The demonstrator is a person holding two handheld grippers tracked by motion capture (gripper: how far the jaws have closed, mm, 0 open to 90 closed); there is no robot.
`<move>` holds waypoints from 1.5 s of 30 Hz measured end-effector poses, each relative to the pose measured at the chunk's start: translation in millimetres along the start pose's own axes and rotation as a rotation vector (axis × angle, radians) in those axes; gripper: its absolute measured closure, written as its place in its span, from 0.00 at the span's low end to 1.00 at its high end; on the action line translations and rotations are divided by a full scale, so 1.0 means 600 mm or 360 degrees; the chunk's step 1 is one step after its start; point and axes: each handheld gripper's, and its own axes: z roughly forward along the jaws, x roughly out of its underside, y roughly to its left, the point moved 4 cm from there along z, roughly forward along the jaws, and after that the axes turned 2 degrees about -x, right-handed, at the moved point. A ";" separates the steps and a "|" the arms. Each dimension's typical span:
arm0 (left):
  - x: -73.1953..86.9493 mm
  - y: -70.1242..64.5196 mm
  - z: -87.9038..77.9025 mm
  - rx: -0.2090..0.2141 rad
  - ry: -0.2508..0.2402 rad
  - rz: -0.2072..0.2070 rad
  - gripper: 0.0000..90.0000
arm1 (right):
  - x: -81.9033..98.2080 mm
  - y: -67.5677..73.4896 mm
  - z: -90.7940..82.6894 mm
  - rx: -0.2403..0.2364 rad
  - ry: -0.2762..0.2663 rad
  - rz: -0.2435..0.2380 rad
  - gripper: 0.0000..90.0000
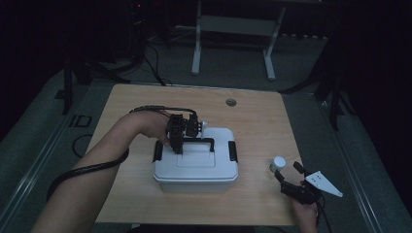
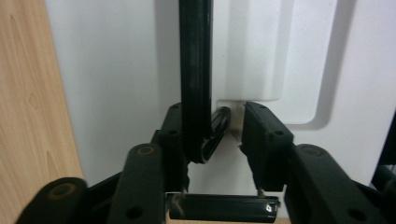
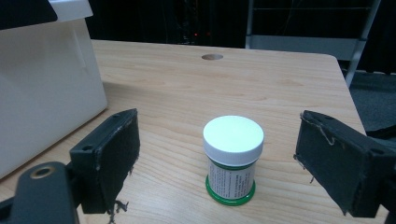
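Observation:
A white lidded box (image 1: 194,167) with black side latches stands in the middle of the wooden table (image 1: 262,116). Its black carry handle (image 1: 204,141) is raised. My left gripper (image 1: 182,141) points down over the lid, the handle bar (image 2: 196,70) between its jaws. The bar lies against one pad and a gap shows to the other, so the gripper is open. A small white-capped bottle (image 1: 278,163) with a green base stands to the right of the box. My right gripper (image 1: 287,171) sits low behind it, wide open, the bottle (image 3: 232,158) standing between and just beyond the fingertips.
A round cable hole (image 1: 231,102) lies near the table's far edge. Another desk's white legs (image 1: 196,53) stand on the dark floor beyond. The box's side wall (image 3: 42,93) rises close on the left in the right gripper view. The left gripper's cable (image 1: 87,170) trails along the forearm.

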 end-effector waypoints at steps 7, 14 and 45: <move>-0.012 -0.003 0.001 0.0055 0.0085 -0.0056 0.92 | 0.000 0.000 0.000 -0.0002 0.0002 -0.0006 0.15; -0.015 0.004 0.003 0.0112 0.0118 -0.0109 0.92 | 0.000 0.001 0.001 -0.0005 0.0003 -0.0007 0.15; -0.019 0.001 -0.010 0.0133 0.0113 -0.0111 0.93 | 0.000 0.000 0.000 0.0004 0.0004 -0.0006 0.15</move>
